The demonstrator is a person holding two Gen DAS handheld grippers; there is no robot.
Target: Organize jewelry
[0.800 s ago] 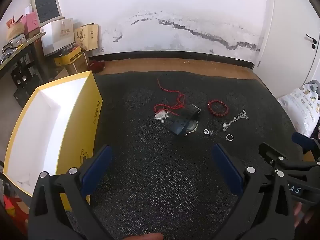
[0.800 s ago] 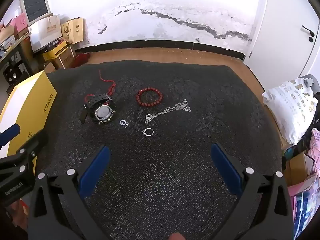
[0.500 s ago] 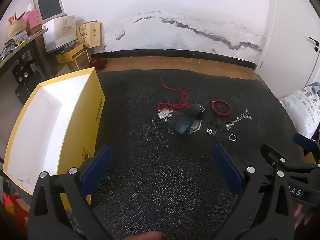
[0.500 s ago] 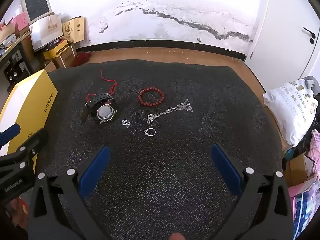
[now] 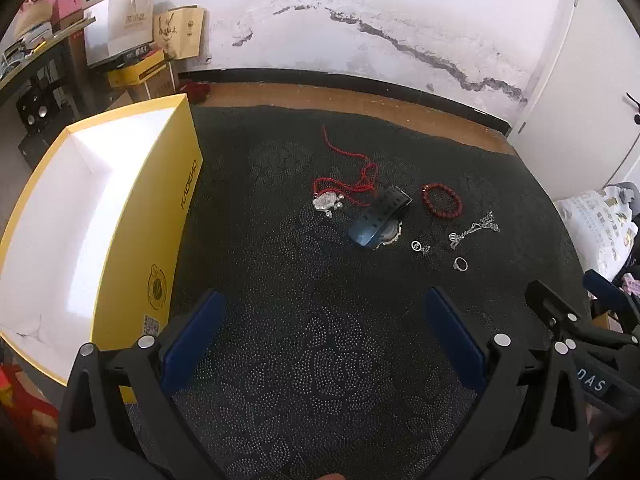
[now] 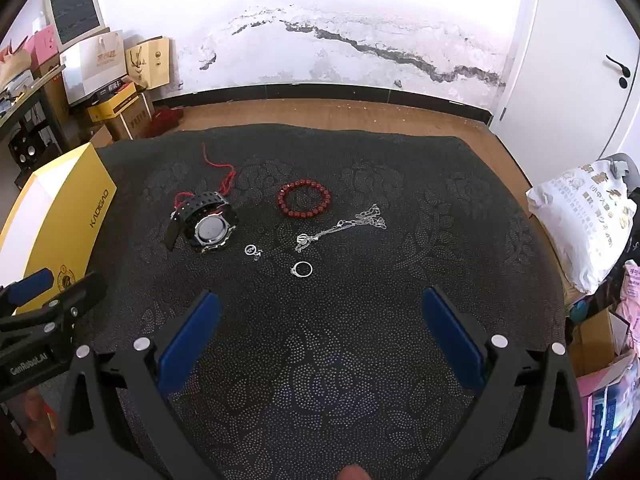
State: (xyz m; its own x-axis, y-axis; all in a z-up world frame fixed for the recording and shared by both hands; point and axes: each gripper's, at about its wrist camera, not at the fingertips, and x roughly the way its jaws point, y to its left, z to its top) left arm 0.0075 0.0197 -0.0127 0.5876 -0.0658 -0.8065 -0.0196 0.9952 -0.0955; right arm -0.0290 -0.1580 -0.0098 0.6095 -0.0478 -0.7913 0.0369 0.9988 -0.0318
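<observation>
Both the left hand-held gripper and the right hand-held gripper are hovering released, grasping nothing. The watch, red bead bracelet, silver chain and ring are lying mid-counter; the yellow box is sitting open at its left edge.

The yellow box at nine o'clock carries the word "KADIGAO" running up its long side wall, with a round emblem and a small QR code lower on the same wall, neither legible. In the left wrist view the body of the right gripper at four o'clock shows the letters "DAS", and in the right wrist view the left gripper at eight o'clock reads "GenRobot.AI". The print on the white sack at three o'clock is too small to read.
</observation>
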